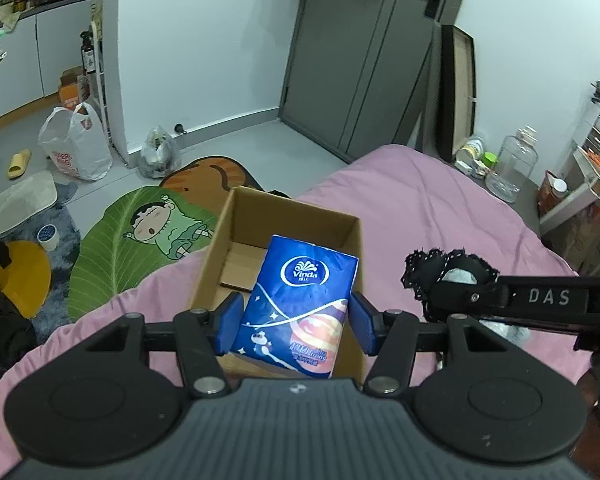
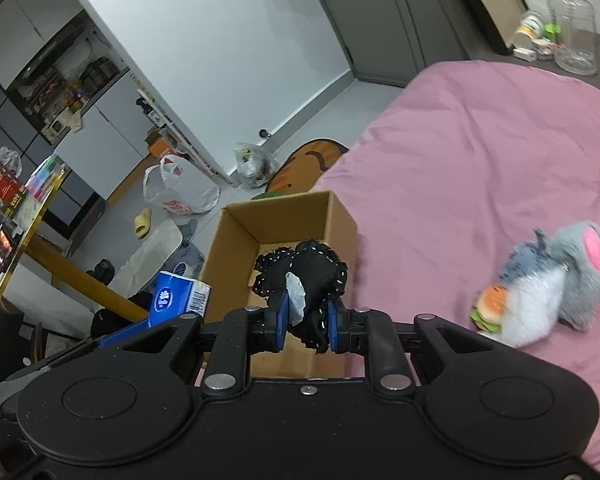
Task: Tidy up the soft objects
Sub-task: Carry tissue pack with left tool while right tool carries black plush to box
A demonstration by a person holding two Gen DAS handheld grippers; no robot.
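Note:
An open cardboard box (image 1: 228, 240) sits on the pink bed (image 1: 440, 216). My left gripper (image 1: 296, 322) is shut on a blue Vinda tissue pack (image 1: 300, 300) and holds it over the box. My right gripper (image 2: 308, 320) is shut on a small black stitched plush (image 2: 308, 276) with a white tag, just above the box (image 2: 240, 236). The plush (image 1: 440, 276) and right gripper arm show at the right of the left wrist view. The tissue pack (image 2: 176, 298) shows at the left of the right wrist view. A grey plush toy (image 2: 556, 284) holding a burger lies on the bed to the right.
Leaf-shaped rug with a cartoon (image 1: 140, 240) and an orange rug (image 1: 212, 176) lie on the floor beside the bed. Plastic bags (image 1: 76, 144) stand by the wall. A clear jar (image 1: 512, 168) and shelves (image 1: 592, 160) are at the right. A yellow table (image 2: 28, 216) stands left.

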